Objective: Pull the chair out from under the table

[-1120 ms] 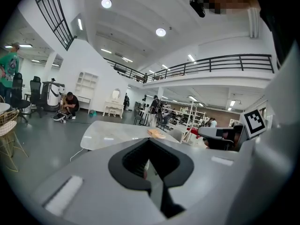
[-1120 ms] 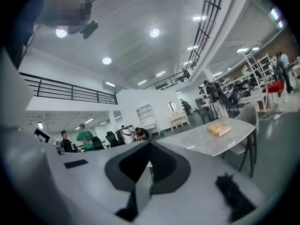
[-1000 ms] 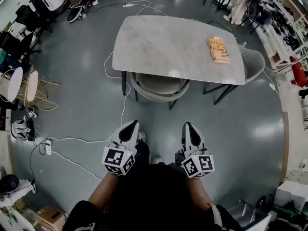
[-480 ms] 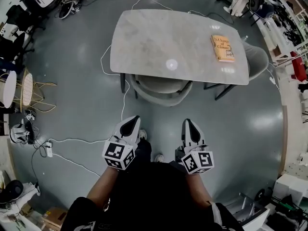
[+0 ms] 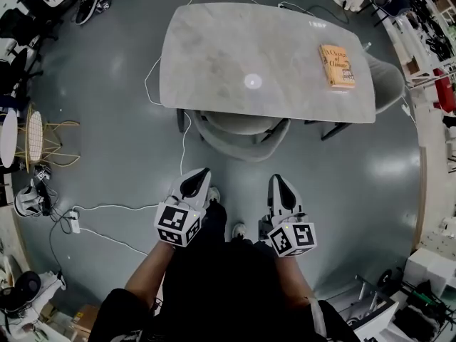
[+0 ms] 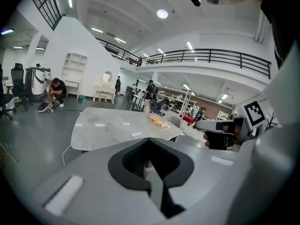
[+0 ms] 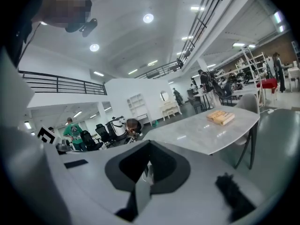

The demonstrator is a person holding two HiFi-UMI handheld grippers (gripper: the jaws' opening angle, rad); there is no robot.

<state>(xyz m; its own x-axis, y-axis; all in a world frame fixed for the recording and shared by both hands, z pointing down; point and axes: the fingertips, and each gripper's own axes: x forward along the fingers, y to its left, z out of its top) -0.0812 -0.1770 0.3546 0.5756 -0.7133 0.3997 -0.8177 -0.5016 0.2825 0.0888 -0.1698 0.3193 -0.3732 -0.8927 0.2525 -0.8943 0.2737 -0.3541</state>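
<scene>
Both claws low in head view, pointing at the table (image 5: 214,48). L gripper (image 5: 201,172): jaws pressed together, nothing in 'em. R gripper (image 5: 276,180): same, closed & empty. Chair (image 5: 239,132) sits straight ahead of both tips, tucked under table's near edge, curved back poking out toward me. Strip of floor (image 5: 242,168) btwn tips & chair back: near, not touching. Book (image 5: 337,65) on tabletop's right part; 2nd chair (image 5: 387,84) at table's right end.
</scene>
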